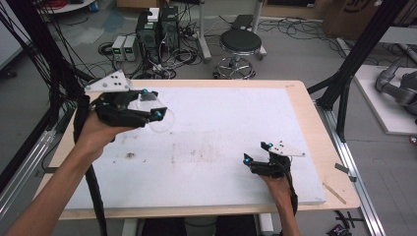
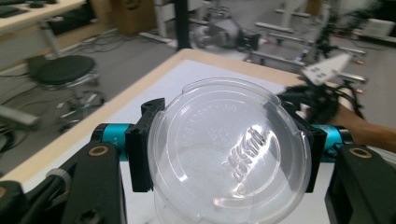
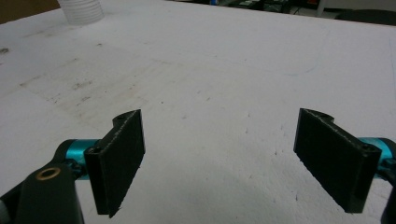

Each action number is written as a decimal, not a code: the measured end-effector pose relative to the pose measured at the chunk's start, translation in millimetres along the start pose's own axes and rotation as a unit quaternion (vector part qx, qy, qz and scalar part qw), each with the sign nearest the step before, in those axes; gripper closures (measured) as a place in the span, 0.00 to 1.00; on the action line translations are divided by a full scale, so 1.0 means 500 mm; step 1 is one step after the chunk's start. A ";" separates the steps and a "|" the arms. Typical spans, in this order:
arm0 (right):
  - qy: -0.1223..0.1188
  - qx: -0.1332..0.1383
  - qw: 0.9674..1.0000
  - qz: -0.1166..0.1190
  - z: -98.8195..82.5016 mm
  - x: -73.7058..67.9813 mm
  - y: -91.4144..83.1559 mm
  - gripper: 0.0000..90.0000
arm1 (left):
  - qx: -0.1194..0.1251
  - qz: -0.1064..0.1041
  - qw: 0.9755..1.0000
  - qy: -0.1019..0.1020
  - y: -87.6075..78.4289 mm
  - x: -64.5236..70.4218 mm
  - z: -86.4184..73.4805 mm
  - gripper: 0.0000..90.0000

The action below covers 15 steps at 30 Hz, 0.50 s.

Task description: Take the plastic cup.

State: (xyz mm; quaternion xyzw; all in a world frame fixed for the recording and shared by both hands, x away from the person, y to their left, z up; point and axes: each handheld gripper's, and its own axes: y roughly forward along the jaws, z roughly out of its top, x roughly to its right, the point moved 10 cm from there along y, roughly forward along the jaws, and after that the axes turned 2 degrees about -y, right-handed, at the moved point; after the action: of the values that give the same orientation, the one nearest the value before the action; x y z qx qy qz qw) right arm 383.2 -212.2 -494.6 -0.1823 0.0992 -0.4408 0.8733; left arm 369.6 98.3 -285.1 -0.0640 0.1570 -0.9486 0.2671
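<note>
Lid: clear plastic lid (image 2: 229, 154) is up in the air over the far left part of the white board (image 1: 221, 142).
Left gripper: left gripper (image 1: 147, 105) squeezes the lid by its two sides.
Right gripper: right gripper (image 3: 229, 158) sits low over the board, near its right front corner, jaws wide apart, nothing between them.
</note>
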 end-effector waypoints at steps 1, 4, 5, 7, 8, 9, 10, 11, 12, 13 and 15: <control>-0.001 0.001 1.000 -0.001 0.000 0.000 0.000 0.18 | -0.003 -0.011 1.000 0.004 0.007 0.009 -0.007 0.44; -0.002 -0.002 1.000 0.000 -0.001 0.000 0.002 0.18 | 0.010 -0.044 0.999 0.014 0.028 0.032 -0.023 0.44; -0.002 -0.002 1.000 0.000 -0.001 0.000 0.002 0.18 | 0.018 -0.054 0.998 0.014 0.034 0.040 -0.028 0.44; 0.000 -0.006 1.000 0.002 -0.002 0.000 0.003 0.18 | 0.035 -0.077 0.996 0.012 0.045 0.054 -0.042 0.44; -0.002 -0.005 1.000 0.002 -0.001 -0.001 0.002 0.18 | 0.038 -0.084 0.996 0.012 0.049 0.059 -0.048 0.44; -0.002 -0.005 1.000 0.002 -0.001 -0.001 0.002 0.18 | 0.036 -0.089 0.995 0.014 0.054 0.064 -0.057 0.44; -0.002 -0.004 1.000 0.000 -0.001 -0.001 0.002 0.18 | 0.036 -0.092 0.995 0.015 0.058 0.069 -0.064 0.44; -0.004 -0.004 1.000 0.000 -0.001 -0.001 0.002 0.18 | 0.036 -0.098 0.994 0.016 0.062 0.073 -0.071 0.44; -0.004 -0.004 1.000 0.000 -0.001 -0.001 0.002 0.18 | 0.041 -0.103 0.994 0.014 0.064 0.077 -0.076 0.44; -0.003 -0.007 1.000 0.001 -0.002 -0.002 0.003 0.18 | 0.043 -0.107 0.993 0.014 0.066 0.080 -0.081 0.44; -0.007 -0.007 1.000 0.002 -0.002 -0.001 0.004 0.18 | 0.047 -0.114 0.992 0.010 0.068 0.084 -0.090 0.44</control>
State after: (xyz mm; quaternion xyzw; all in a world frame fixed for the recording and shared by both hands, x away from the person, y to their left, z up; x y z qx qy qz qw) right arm 384.2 -211.1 -496.2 -0.1914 0.0965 -0.4372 0.8735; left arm 341.1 60.7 -337.2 -0.0590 0.1064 -0.9799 0.1581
